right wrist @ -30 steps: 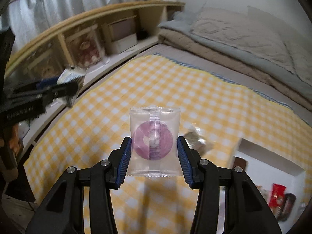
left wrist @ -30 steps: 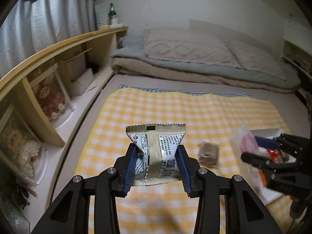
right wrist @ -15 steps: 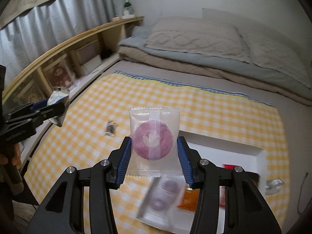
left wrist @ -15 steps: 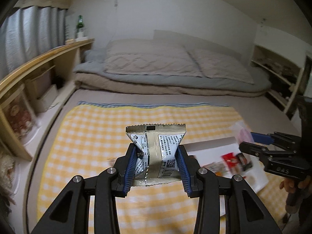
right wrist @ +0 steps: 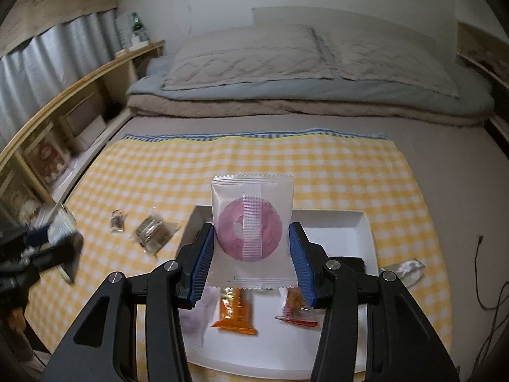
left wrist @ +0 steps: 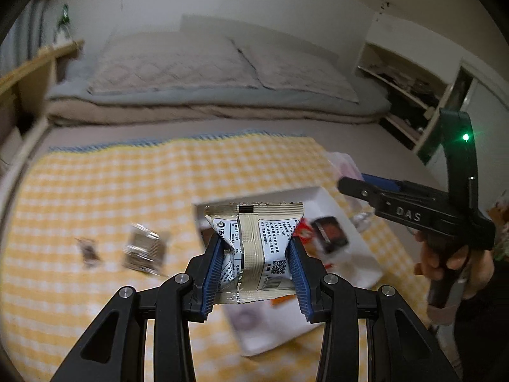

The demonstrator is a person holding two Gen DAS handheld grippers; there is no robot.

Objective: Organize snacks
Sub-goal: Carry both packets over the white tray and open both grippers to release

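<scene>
Left claw (left wrist: pixel 256 272): clenched on a silver packet (left wrist: pixel 254 251), blue pads pressing both its sides; packet upright, centre of left view.
Right claw (right wrist: pixel 251 264): clenched on a clear packet (right wrist: pixel 253 232) with a pink ring inside; packet upright, centre of right view.
Tray (right wrist: pixel 334 222): white, on the yellow checked cloth (right wrist: pixel 286 162), behind and below the right claw.
Tray contents: orange packet (right wrist: pixel 235 312) and red-orange packet (right wrist: pixel 296 308) at lower centre of right view; a dark packet (right wrist: pixel 350 261) just right of the claw, partly hidden.
Loose on cloth: two small brown packets (right wrist: pixel 152 230), left of the tray; a crumpled silver wrapper (right wrist: pixel 404 270) just off the tray's right edge.
Left view, right edge: right claw seen side-on, a hand (left wrist: pixel 445 261) round its handle; view blurred.
Right view, left edge: left claw with its packet, blurred.
Cloth: lay on the bed; pillows (right wrist: pixel 254 57) at upper centre.
</scene>
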